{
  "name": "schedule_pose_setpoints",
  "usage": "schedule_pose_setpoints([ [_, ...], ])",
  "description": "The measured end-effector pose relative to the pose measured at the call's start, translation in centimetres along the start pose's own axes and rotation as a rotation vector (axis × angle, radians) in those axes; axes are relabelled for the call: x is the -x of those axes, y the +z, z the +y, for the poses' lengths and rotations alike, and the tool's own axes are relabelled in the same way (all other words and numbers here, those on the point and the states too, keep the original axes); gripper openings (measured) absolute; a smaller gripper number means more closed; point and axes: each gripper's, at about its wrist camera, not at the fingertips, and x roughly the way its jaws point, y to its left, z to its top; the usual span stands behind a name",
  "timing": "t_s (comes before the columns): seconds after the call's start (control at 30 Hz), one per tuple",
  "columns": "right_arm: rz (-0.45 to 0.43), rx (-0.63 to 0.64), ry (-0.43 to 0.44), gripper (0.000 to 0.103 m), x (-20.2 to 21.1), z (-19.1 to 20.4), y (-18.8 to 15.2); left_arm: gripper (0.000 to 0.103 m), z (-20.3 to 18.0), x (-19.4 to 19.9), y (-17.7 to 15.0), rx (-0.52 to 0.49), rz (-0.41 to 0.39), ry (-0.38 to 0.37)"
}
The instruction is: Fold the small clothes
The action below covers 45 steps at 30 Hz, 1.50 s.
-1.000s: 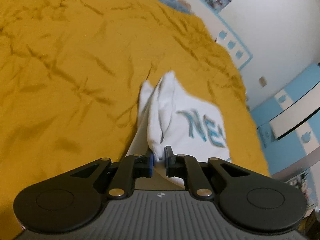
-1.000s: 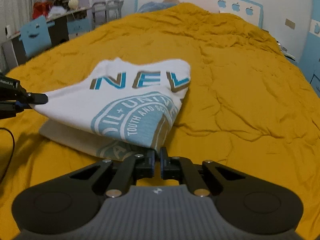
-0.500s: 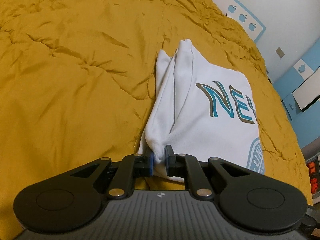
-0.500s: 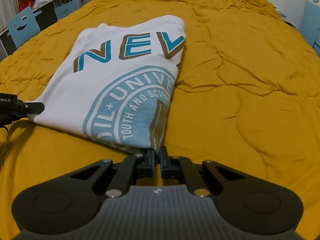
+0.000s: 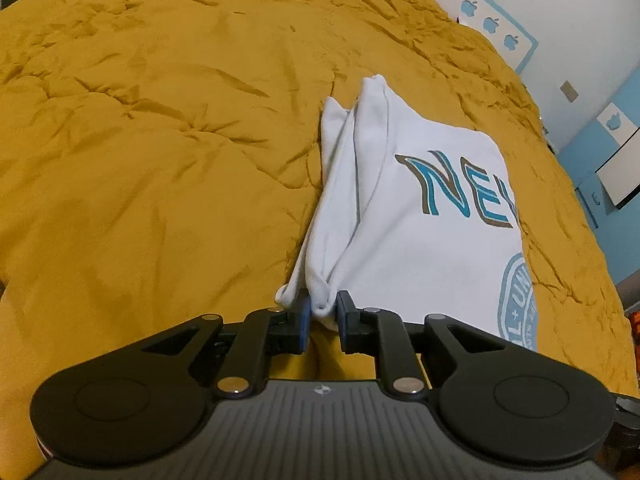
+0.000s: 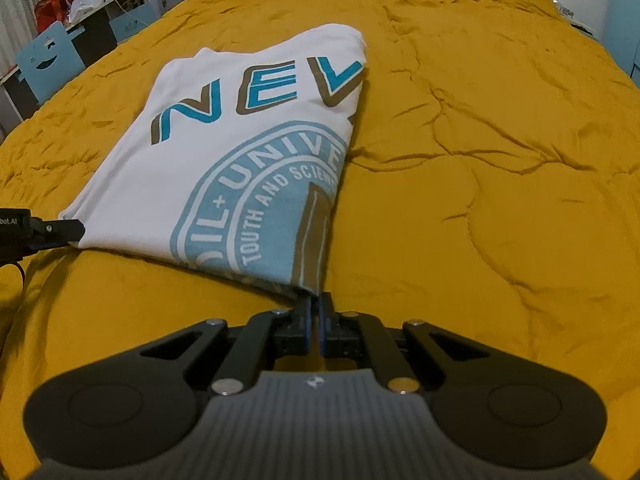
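Note:
A white T-shirt point(image 5: 420, 248) with blue and brown print lies folded on the yellow bedspread point(image 5: 160, 160); it also shows in the right wrist view point(image 6: 224, 168). My left gripper point(image 5: 322, 312) has its jaws slightly apart, with the shirt's near left corner still between them. My right gripper point(image 6: 316, 308) is shut on the shirt's near right corner, low on the bedspread point(image 6: 480, 160). The left gripper's tip point(image 6: 60, 230) shows at the left edge of the right wrist view, at the shirt's corner.
The bed's far side meets a white and blue wall point(image 5: 560, 20). A desk with a blue chair point(image 6: 48, 60) and shelves stands beyond the bed's left side.
Both grippers lowered the folded shirt onto the bedspread and it now lies flat. The left jaws have opened a little around the corner.

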Motion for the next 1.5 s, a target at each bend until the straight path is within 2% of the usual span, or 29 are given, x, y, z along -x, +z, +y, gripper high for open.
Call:
schedule_pose_setpoints([
  [0.13,0.003,-0.015,-0.015,0.000,0.8,-0.6,-0.3,0.019,-0.2,0.3,-0.1,0.002,0.040,0.068],
  [0.23,-0.007,-0.031,-0.024,0.000,1.7,-1.1,-0.2,0.016,0.0,0.9,-0.1,0.018,0.038,0.092],
  [0.37,-0.059,-0.037,-0.038,0.000,3.0,-1.2,0.7,0.017,-0.8,3.2,0.5,0.005,-0.054,0.073],
  [0.5,-0.146,-0.016,-0.037,0.001,4.4,-0.4,1.8,0.017,-1.7,4.2,1.7,-0.001,-0.141,-0.009],
  [0.57,-0.180,-0.004,-0.014,0.001,4.6,0.1,2.4,0.017,-2.6,3.5,2.3,-0.033,-0.141,-0.032],
  [0.63,-0.197,0.009,0.007,0.006,4.4,0.6,2.9,0.017,-3.2,2.5,2.6,-0.050,-0.127,-0.053],
  [0.7,-0.196,0.012,0.015,0.014,3.9,1.1,3.4,0.017,-3.6,1.1,2.7,-0.066,-0.105,-0.059],
  [0.87,-0.114,-0.004,0.040,0.015,0.8,1.2,3.1,0.017,-3.0,-1.9,1.8,-0.088,-0.029,-0.010],
  [1.0,-0.064,-0.012,0.059,0.015,-1.2,0.5,2.0,0.012,-2.2,-3.4,1.3,-0.099,0.006,0.013],
  [1.13,-0.037,-0.018,0.074,0.015,-2.2,0.1,2.2,0.012,-2.2,-3.1,1.4,-0.103,0.030,0.022],
  [1.27,-0.009,-0.035,0.082,0.015,-1.8,-0.4,2.9,0.013,-1.8,-1.7,2.4,-0.062,0.041,0.004],
  [1.3,-0.008,-0.041,0.091,0.016,-1.6,-0.6,3.1,0.015,-1.7,-1.1,2.8,-0.052,0.027,-0.001],
  [1.33,-0.013,-0.042,0.104,0.018,-1.2,-0.8,3.5,0.029,-1.6,-0.4,3.4,-0.039,0.002,-0.009],
  [1.37,-0.018,-0.041,0.111,0.019,-0.9,-0.8,3.7,0.049,-1.6,-0.1,3.8,-0.029,-0.023,-0.013],
  [1.4,-0.029,-0.039,0.118,0.021,-0.7,-0.9,4.2,0.057,-1.3,0.3,4.4,-0.018,-0.051,-0.025],
  [1.43,-0.047,-0.038,0.124,0.026,-0.4,-1.0,4.5,0.062,-1.1,0.5,5.2,-0.006,-0.074,-0.041],
  [1.5,-0.087,-0.059,0.141,0.038,0.0,-1.6,5.5,0.066,-0.5,0.2,6.4,0.017,-0.098,-0.077],
])
